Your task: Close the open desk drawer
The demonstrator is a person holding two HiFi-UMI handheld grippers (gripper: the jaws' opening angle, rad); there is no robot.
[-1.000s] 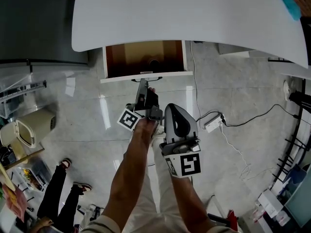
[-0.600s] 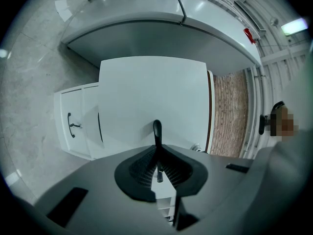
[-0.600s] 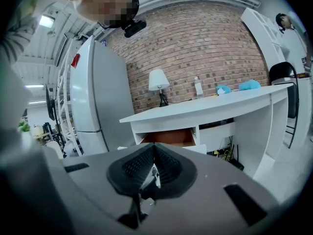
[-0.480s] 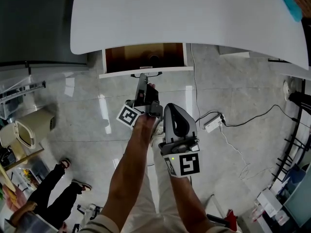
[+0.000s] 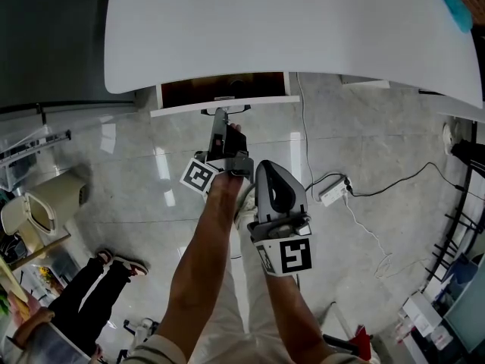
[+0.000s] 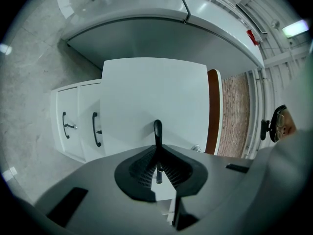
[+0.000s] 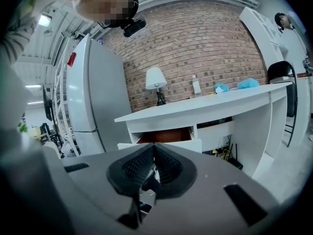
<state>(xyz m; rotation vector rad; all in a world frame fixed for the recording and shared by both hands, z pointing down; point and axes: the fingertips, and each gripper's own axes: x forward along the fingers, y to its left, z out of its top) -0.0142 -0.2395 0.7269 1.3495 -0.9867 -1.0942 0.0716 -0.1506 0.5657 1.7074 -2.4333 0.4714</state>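
Left claw [image 6: 157,153]: mine, clamped on the black handle [image 6: 157,131] of the drawer [image 5: 224,109], which sits almost home under the desk [image 5: 303,29]. Rigid and free-sliding, I judge. Hold it by the handle's centre.

drawer [image 5: 221,97] under desk [image 5: 288,29], near edge | left gripper [image 5: 220,120] on handle [image 6: 157,131] | right gripper [image 5: 273,177] behind | power strip [image 5: 333,192] right, on floor [image 5: 394,142]

drawer [image 5: 189,108]: white front, brown inside | seemingly open a little | under desk [image 5: 288,29]
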